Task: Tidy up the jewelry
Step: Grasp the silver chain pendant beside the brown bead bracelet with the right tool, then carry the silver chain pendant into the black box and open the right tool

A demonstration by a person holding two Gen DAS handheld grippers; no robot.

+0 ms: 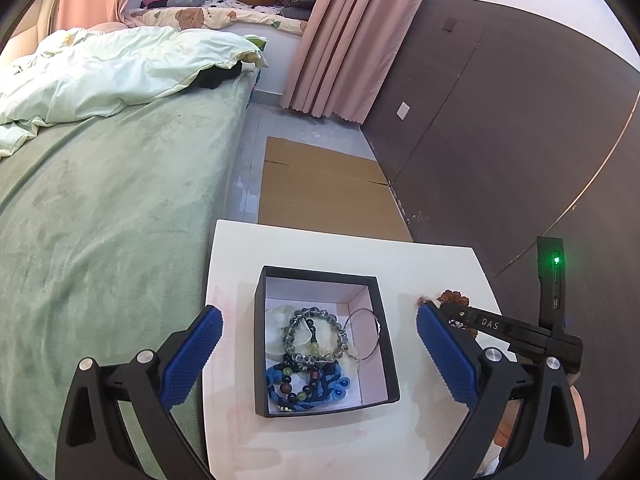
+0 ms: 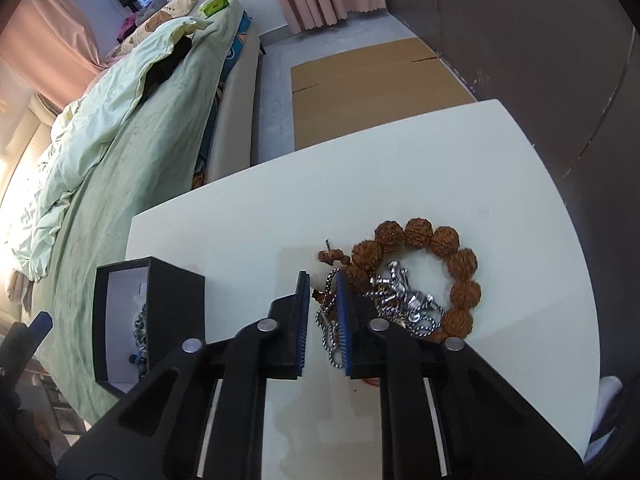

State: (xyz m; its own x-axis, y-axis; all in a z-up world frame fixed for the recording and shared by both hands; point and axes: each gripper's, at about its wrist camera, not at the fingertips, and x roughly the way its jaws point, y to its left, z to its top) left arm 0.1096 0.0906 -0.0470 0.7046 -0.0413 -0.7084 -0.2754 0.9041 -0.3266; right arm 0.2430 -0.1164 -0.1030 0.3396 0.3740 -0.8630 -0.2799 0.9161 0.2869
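**On the table: chain pickup in hand**

Left of us, box (image 1: pixel 326 340) holds bracelets; left gripper (image 1: pixel 320 356) hangs wide open over it. Right gripper (image 2: pixel 323 280) has closed on the chain (image 2: pixel 332 320) beside the bead bracelet (image 2: pixel 436 272). Chain lies tangled, no clear long axis. Next, we judge: lift clear without snagging beads, carry left to box.

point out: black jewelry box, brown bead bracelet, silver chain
black jewelry box (image 1: pixel 320 272): left wrist view, on its far rim.
brown bead bracelet (image 2: pixel 464 262): right wrist view, on one large bead at its right side.
silver chain (image 2: pixel 404 300): right wrist view, on the tangled links inside the bracelet's ring.
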